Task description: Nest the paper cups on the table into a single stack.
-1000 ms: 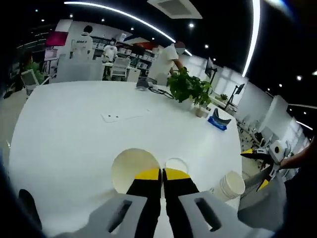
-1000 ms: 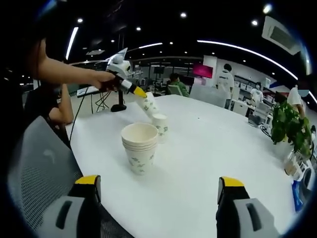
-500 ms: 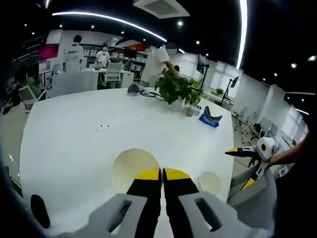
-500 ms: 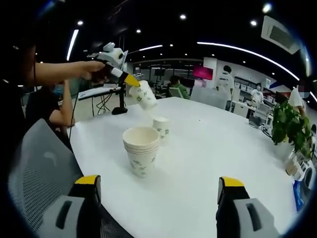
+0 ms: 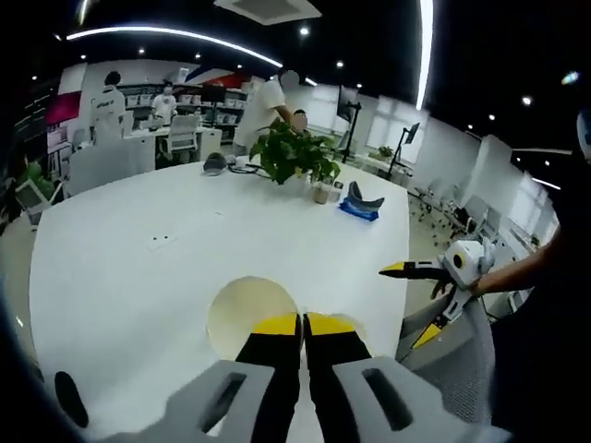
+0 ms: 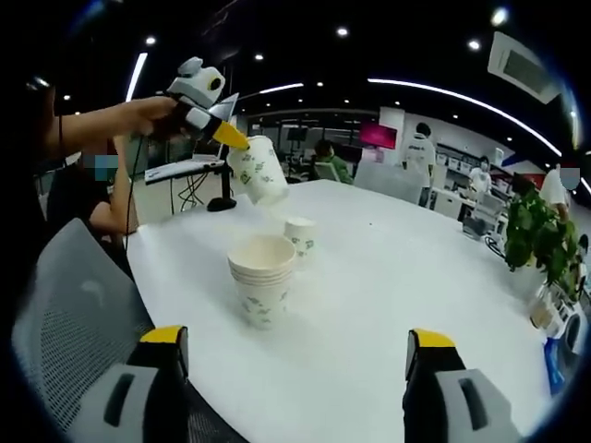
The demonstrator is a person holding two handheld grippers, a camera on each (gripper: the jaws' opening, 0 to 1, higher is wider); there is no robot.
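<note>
A stack of white paper cups [image 6: 262, 281] with a green print stands on the white table [image 6: 388, 305], near its edge. A single cup [image 6: 299, 235] stands just behind the stack. My left gripper [image 6: 233, 138] is up in the air at the upper left, shut on the rim of another paper cup [image 6: 259, 171], which hangs tilted above and behind the stack. From the left gripper view I look into that held cup's mouth [image 5: 242, 312] beside my shut left gripper [image 5: 302, 323]. My right gripper [image 6: 297, 341] stands open and holds nothing, low in front of the stack; it also shows at the table's edge [image 5: 406, 303].
A grey mesh chair [image 6: 74, 314] stands at the table's near edge. At the far side stand a potted plant [image 5: 291, 157] and a blue object [image 5: 357, 205]. People stand at desks in the background. The person's arm [image 6: 102, 125] reaches in from the left.
My left gripper has lifted the held cup higher and carried it toward the stack. The right gripper stays open and has not moved.
</note>
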